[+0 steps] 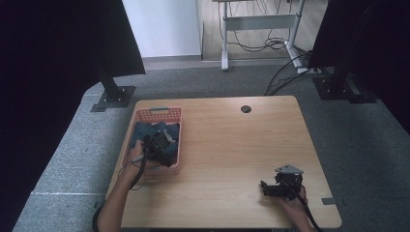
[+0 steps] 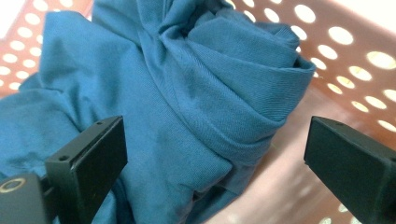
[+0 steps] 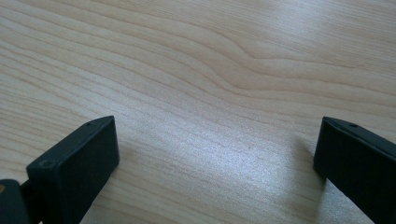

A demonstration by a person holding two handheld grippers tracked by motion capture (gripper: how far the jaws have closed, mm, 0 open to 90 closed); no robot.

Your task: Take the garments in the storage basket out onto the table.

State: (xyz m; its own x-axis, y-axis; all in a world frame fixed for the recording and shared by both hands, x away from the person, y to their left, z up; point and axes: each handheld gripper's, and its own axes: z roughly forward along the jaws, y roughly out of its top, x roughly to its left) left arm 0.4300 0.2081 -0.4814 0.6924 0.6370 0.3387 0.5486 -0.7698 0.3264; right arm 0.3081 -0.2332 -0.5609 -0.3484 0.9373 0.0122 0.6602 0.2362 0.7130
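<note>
Presently the left tongs (image 2: pixel 212 154) are held spread wide inside the basket (image 2: pixel 355 56), poised over a bunched blue cloth (image 2: pixel 196 93) that lies crumpled in it; nothing is gripped yet. In the high view the basket (image 1: pixel 153 114) is seen at the left of the bench (image 1: pixel 232 145), with the cloth (image 1: pixel 145 129) heaped inside and the left tongs (image 1: pixel 162 140) lowered into it. The right tongs (image 1: pixel 265 187) are also parted and empty, held low over bare wood near the front right, well apart from the basket. Several risks can be judged from here. If only a thin outer fold is pinched, the cloth may slip free when lifted. If the jaws are closed too deep or too far toward the wall, the perforated side may be caught along with the fabric, and the light basket may be dragged or tipped, since it is not steadied by the right tongs. A trailing end may also snag on the rim.
</note>
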